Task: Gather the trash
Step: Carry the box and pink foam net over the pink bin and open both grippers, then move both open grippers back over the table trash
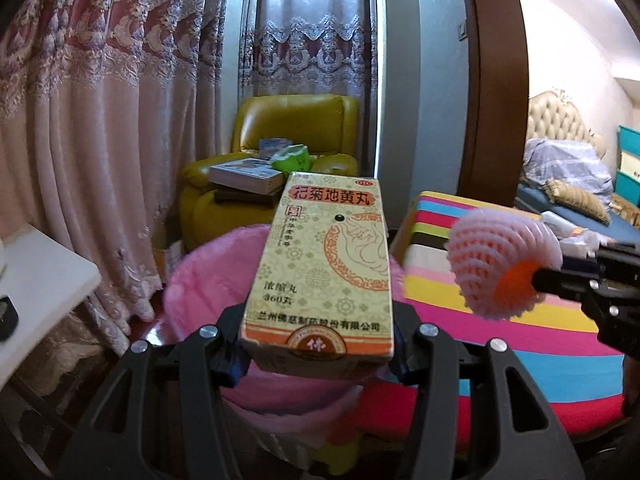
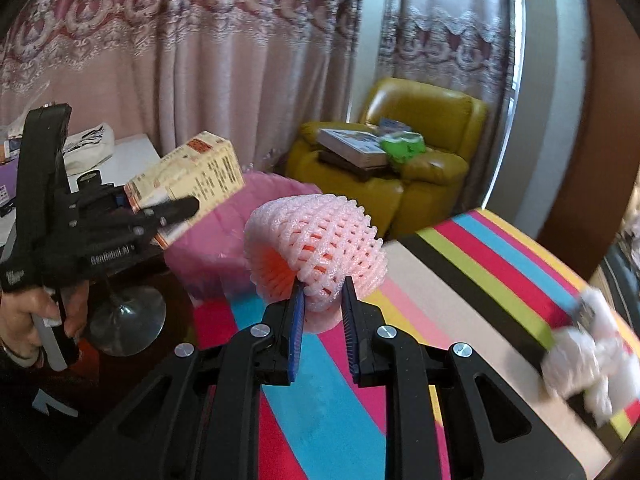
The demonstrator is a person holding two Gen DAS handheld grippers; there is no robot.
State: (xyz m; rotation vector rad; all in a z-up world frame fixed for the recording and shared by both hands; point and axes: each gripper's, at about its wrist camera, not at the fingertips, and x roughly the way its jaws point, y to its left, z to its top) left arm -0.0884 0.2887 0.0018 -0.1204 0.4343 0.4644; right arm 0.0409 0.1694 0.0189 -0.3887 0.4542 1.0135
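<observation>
Curtained bedroom, striped bed (image 2: 460, 280) lower right. Left hand-held gripper (image 1: 320, 344) pinching medicine box (image 1: 324, 264), centre frame, above pink-lined bin (image 1: 200, 280), presumably for dropping. Right hand-held gripper (image 2: 322, 300) pinching foam fruit net (image 2: 320, 248), centre frame, near bin.

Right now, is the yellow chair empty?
No, the chair has books and a green thing on its seat.

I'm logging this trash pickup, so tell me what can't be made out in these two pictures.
- Inside of the pink-lined bin: left wrist view, hidden by the medicine box; right wrist view, by the foam fruit net.
- White crumpled item on the striped cloth: right wrist view, blurred.
- Left tongs' pads: hidden by the box.
</observation>
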